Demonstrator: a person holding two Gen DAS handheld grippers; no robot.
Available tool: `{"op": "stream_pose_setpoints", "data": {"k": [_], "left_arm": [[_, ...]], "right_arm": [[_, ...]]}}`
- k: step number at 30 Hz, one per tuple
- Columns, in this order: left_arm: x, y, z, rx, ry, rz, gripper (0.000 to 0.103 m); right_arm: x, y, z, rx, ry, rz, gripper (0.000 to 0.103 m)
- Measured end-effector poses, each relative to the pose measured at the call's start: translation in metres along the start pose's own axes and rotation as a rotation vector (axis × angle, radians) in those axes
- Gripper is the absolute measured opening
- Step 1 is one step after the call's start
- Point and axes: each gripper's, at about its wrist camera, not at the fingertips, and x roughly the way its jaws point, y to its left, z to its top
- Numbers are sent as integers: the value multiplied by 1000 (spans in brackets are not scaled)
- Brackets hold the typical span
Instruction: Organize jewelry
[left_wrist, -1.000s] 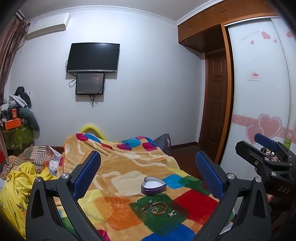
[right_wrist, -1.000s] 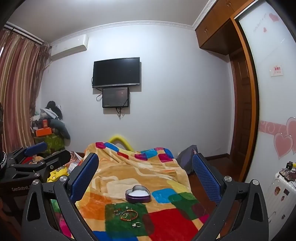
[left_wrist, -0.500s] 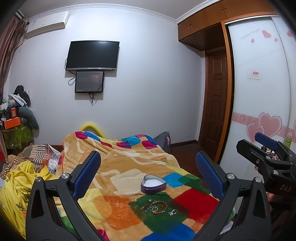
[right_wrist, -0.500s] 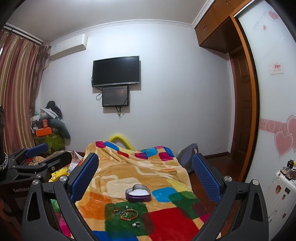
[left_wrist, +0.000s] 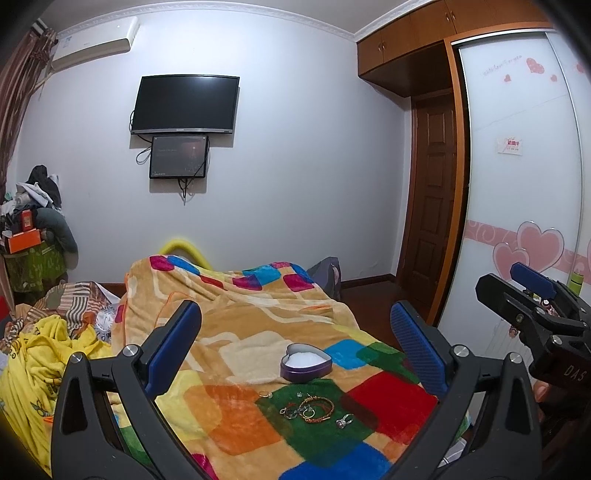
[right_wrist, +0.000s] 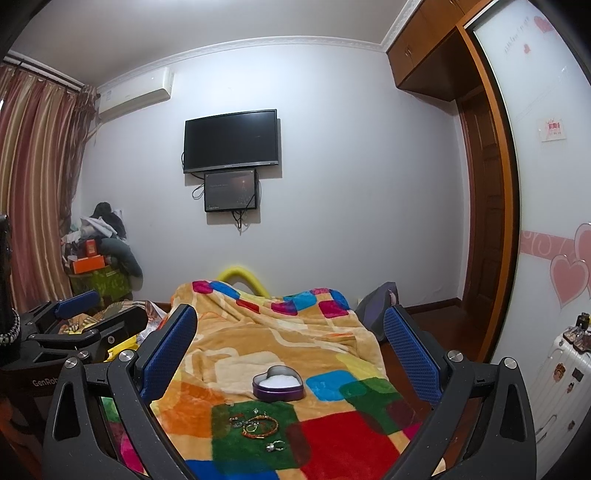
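A purple heart-shaped tin with a white lining sits lidless on the patchwork blanket. In front of it, on a green patch, lie a braided bracelet, rings and small earrings. My left gripper is open, held back from the jewelry with nothing between its fingers. My right gripper is open too, equally far back and empty. Each gripper shows at the edge of the other's view.
The blanket covers a bed running toward a white wall with a TV. Yellow and striped bedding is heaped on the left. A wardrobe with heart stickers and a wooden door stand on the right. A white suitcase is at the right.
Both views have drifted very slightly; the room sits a touch higher in frame. The grippers stay open and the jewelry has not moved.
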Motion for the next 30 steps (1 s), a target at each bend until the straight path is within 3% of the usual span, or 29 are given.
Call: {"op": "stream_pose_setpoints", "data": {"k": [30], "left_arm": [[4, 0, -2, -5, 4, 5, 103]], "right_arm": [[0, -2, 2, 6, 7, 1, 101]]}}
